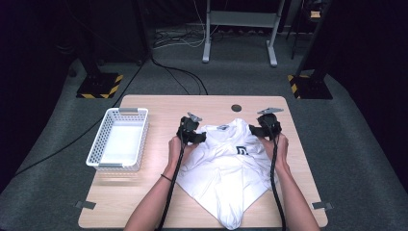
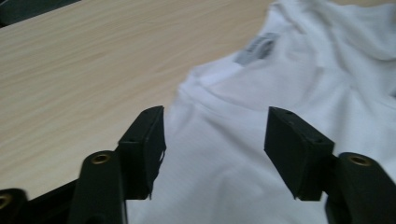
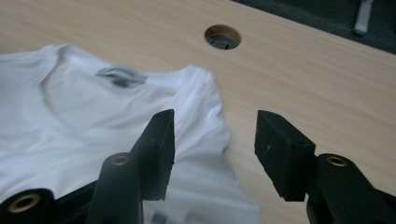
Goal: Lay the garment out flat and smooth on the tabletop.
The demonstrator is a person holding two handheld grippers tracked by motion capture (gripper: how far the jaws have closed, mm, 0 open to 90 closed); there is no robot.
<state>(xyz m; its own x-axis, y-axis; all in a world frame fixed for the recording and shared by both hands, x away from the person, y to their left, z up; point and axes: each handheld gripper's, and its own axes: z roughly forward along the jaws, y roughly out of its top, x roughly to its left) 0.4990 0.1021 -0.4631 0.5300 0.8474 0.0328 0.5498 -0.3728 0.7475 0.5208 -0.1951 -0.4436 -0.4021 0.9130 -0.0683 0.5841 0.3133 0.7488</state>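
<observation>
A white T-shirt [image 1: 226, 168] with a small dark print lies on the wooden table [image 1: 159, 108], collar toward the far edge and hem bunched at the near edge. My left gripper [image 1: 198, 137] hovers open at the shirt's left shoulder; in the left gripper view its jaws stand apart over the white cloth [image 2: 224, 140], with the grey neck label [image 2: 254, 49] beyond. My right gripper [image 1: 254, 130] is open at the right shoulder, its jaws straddling the shirt's edge [image 3: 201, 107] just above the cloth, grey label [image 3: 119, 74] to the left.
An empty white plastic basket [image 1: 118, 139] stands on the table's left side. A round cable hole [image 1: 236, 108] sits near the far edge, seen also as the hole [image 3: 222, 37] in the right gripper view. Grey carpet, cables and stand legs lie beyond the table.
</observation>
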